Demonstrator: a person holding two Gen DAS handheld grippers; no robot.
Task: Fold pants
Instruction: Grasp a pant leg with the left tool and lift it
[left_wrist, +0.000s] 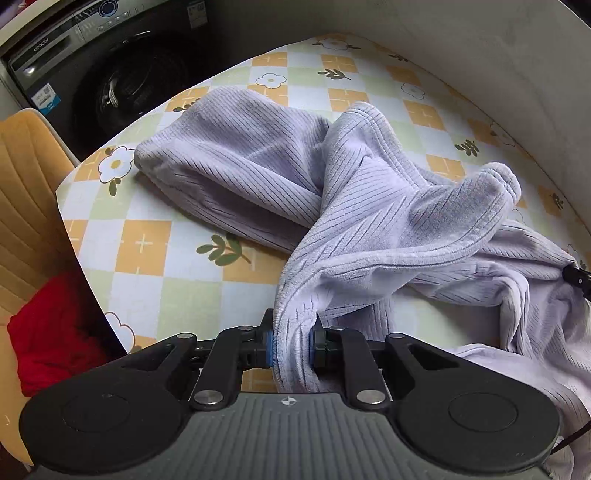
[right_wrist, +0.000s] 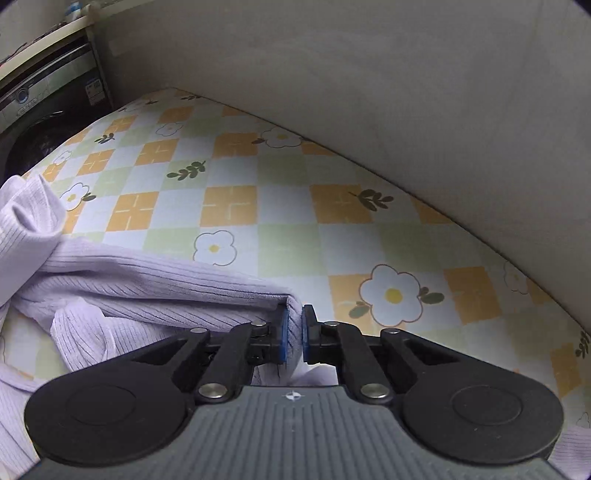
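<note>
Lilac ribbed pants (left_wrist: 369, 192) lie crumpled on the checkered flower-print table (left_wrist: 155, 266), the two legs crossed and twisted toward the far left. My left gripper (left_wrist: 291, 343) is shut on a bunched edge of the pants near the table's front. My right gripper (right_wrist: 294, 332) is shut on another edge of the pants (right_wrist: 147, 284), the cloth stretching away to the left over the table (right_wrist: 288, 206). A tip of the right gripper (left_wrist: 576, 278) shows at the right edge of the left wrist view.
A dark washing machine (left_wrist: 103, 74) stands beyond the table's far left. A tan chair (left_wrist: 26, 206) with a red cloth (left_wrist: 51, 332) on it is at the left. A pale wall (right_wrist: 406, 92) borders the table's far side.
</note>
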